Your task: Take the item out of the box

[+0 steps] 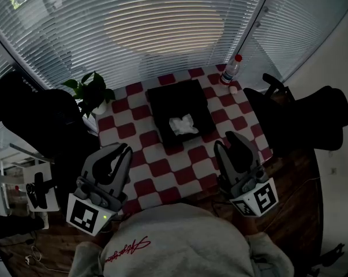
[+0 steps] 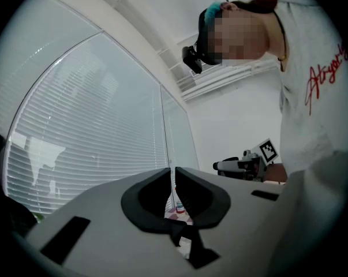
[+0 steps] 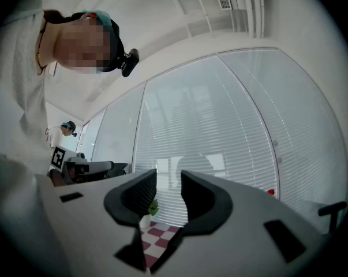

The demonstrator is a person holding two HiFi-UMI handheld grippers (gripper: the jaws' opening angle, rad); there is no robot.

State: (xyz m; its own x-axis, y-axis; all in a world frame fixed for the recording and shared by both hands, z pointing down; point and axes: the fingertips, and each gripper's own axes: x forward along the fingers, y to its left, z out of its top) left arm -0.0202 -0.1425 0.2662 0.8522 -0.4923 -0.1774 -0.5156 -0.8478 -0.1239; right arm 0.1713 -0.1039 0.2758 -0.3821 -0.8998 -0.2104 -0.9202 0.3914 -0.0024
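Note:
A black box [image 1: 164,97] stands open in the middle of the red-and-white checkered table [image 1: 162,169]. A crumpled white item [image 1: 183,124] lies inside it. Both grippers hover near the table's front edge, short of the box and apart from it. My left gripper [image 1: 125,150] [image 2: 172,172] has its jaws drawn together with only a sliver between them and nothing held. My right gripper [image 1: 228,142] [image 3: 168,175] stands open with a clear gap, nothing between its fingers. Each gripper view looks slightly upward, and neither one shows the box.
A clear water bottle [image 1: 231,69] with a red cap stands at the table's far right corner. A potted green plant [image 1: 90,91] sits at the far left corner. Dark office chairs flank the table, one on the left [image 1: 35,117] and one on the right [image 1: 303,117]. Window blinds run behind.

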